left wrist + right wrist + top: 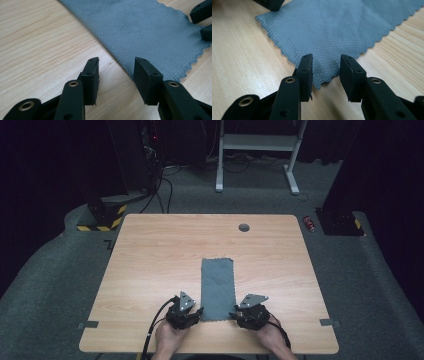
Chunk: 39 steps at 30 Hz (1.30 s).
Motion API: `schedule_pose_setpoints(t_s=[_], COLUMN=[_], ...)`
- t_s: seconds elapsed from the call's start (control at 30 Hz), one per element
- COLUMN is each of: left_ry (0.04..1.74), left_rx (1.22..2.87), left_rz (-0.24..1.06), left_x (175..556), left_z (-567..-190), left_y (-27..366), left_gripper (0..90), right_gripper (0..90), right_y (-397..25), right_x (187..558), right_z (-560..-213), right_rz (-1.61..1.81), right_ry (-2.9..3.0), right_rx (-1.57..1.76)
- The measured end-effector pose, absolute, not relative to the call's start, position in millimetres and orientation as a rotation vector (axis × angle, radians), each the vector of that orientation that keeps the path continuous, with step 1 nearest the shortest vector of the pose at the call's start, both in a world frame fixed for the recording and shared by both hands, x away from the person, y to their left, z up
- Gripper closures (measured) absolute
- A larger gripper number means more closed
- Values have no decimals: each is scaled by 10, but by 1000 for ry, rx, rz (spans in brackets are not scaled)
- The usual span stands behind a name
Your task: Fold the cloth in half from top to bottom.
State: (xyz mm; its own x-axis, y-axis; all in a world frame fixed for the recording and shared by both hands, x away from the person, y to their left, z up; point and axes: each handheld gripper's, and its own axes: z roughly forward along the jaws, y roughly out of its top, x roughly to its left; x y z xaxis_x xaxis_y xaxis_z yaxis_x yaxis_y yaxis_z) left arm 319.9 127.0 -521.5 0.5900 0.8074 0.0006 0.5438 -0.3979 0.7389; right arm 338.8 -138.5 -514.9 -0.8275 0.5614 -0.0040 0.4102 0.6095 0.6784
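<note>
A grey-blue textured cloth [218,287] lies flat as a long strip on the wooden table [150,250], its near end close to the front edge. My left gripper [198,312] sits at the cloth's near left corner, open, its jaws straddling the cloth's left edge [150,42]. My right gripper [234,314] sits at the near right corner, open, with the scalloped corner tip [322,80] lying between its jaws. In the left gripper view the right gripper's fingertips [203,15] rest at the cloth's far corner. Nothing is gripped.
A round cable hole [244,227] sits near the table's far edge. A white desk frame [257,150] stands on the carpet beyond. A yellow-black striped base [102,217] is at the far left, and a small red object [310,223] lies off the far right corner.
</note>
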Motion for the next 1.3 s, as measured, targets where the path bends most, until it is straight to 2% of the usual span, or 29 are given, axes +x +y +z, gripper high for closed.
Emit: schedule_pose_setpoints(t_s=[0.17, 0.3, 0.5, 0.67, 0.87, 1.1, 1.3], left_ry=[1075, 1091, 1147, 1178, 1190, 1273, 1313], left_rx=[2103, 2069, 2045, 1998, 2019, 1997, 2012], left_rz=[425, 335, 345, 364, 411, 415, 418], left_x=[3217, 3303, 3714, 4104, 4416, 4706, 4847], left_z=[-5200, -5179, -5108, -4977, -4884, -4960, -5026], left_y=[1339, 1383, 1398, 1353, 1244, 1182, 1143], left_gripper=[559, 503, 473, 474, 481, 487, 497], right_gripper=[608, 595, 604, 686, 706, 782, 795], right_y=[-1331, -1380, -1464, -1468, -1437, -1352, -1296], right_x=[3382, 3453, 3666, 3931, 4210, 4526, 4721], right_z=[-5152, -5146, -5100, -4983, -4908, -4919, -4978], right_rz=[1036, 1034, 1088, 1116, 1130, 1088, 1031], right_ry=[2635, 2591, 2545, 2528, 2488, 2447, 2433], right_rx=[781, 838, 971, 988, 1017, 1064, 1100])
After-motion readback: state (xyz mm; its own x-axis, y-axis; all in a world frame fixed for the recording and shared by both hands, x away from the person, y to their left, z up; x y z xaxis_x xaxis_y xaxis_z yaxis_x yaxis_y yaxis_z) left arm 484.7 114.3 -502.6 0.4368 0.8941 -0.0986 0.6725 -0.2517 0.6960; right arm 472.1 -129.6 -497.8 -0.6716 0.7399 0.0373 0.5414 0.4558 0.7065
